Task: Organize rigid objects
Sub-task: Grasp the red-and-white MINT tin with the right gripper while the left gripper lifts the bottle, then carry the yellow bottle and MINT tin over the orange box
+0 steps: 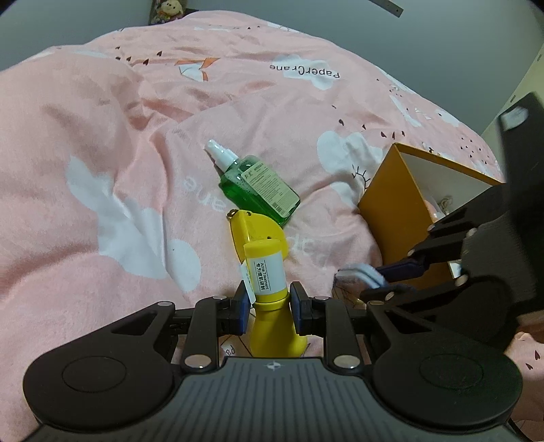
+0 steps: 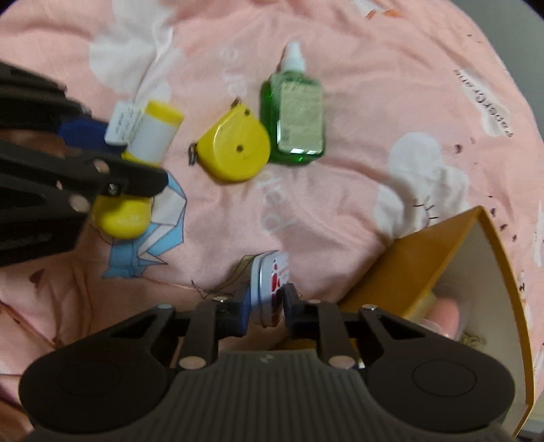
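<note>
Right up close, the left gripper [image 1: 268, 307] has its jaws pinching the narrow neck of a yellow bottle [image 1: 263, 272], white label facing up and the capped end pointing away from the jaws, its rounded base hanging back toward the gripper body. Just beyond the tip of that bottle lies a yellow tape measure [image 1: 253, 233] flat on the pink bedspread [image 1: 102, 136], and just past it, touching or nearly so, a green spray bottle [image 1: 260, 187] lies on its side with its white nozzle pointing away. Over to the right gripper [image 2: 267, 301]: its jaws are pressed in on a small round tin [image 2: 272, 282] with a white and red lid, held on edge between the blue pads. No gap showing either side of it, and the picture is a bit smeared there. Right of those jaws, very near, an orange box [image 2: 418, 261] stands open, white inside; something pale sits in it but it is too blurred to name. Ahead of the right jaws, well clear, the tape measure and spray bottle lie side by side, with the left gripper and its yellow bottle off to the left of them. A soft toy [image 1: 168, 10] sits at the far edge of the bed.
</note>
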Available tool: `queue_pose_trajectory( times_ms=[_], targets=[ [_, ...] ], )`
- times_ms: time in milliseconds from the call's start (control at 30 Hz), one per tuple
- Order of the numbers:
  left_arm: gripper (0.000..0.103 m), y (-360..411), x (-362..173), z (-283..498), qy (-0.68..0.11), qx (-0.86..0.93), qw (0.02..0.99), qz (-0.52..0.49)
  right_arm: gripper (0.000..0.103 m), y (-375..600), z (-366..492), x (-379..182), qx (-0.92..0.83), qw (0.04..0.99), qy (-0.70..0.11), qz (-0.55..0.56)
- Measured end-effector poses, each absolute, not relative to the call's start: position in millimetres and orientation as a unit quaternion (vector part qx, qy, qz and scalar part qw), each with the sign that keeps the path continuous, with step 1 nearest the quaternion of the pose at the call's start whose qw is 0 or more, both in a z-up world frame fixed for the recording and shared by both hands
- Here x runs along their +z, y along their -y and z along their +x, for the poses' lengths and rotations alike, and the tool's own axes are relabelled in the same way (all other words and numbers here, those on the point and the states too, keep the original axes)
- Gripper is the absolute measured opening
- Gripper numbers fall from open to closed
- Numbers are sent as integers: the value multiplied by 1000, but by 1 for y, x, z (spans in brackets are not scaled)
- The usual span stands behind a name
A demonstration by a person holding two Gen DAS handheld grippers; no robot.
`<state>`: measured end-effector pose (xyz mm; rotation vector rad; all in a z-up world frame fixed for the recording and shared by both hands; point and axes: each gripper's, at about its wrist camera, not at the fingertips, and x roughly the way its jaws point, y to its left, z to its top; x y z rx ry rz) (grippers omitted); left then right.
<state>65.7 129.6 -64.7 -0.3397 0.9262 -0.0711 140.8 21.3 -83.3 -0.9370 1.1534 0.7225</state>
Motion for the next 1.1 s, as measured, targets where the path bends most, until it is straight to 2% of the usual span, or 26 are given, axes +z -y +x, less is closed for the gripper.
queue_pose_trajectory(
  times_ms=[367, 700, 900, 1100],
  targets=[
    [27, -104, -25, 52, -406, -50, 902, -137, 15, 8, 117, -9, 344, 751, -455, -332],
    [27, -60, 29, 65, -352, -127, 920, -115, 15, 82, 114, 53, 300, 821, -419, -247],
    [27, -27, 45, 90, -344, -198, 912, -107, 15, 138, 128, 62, 240, 848, -428, -201],
    [27, 13, 33, 120, -375, -248, 889, -89, 15, 191, 149, 42, 200, 845, -478, -130]
  ],
)
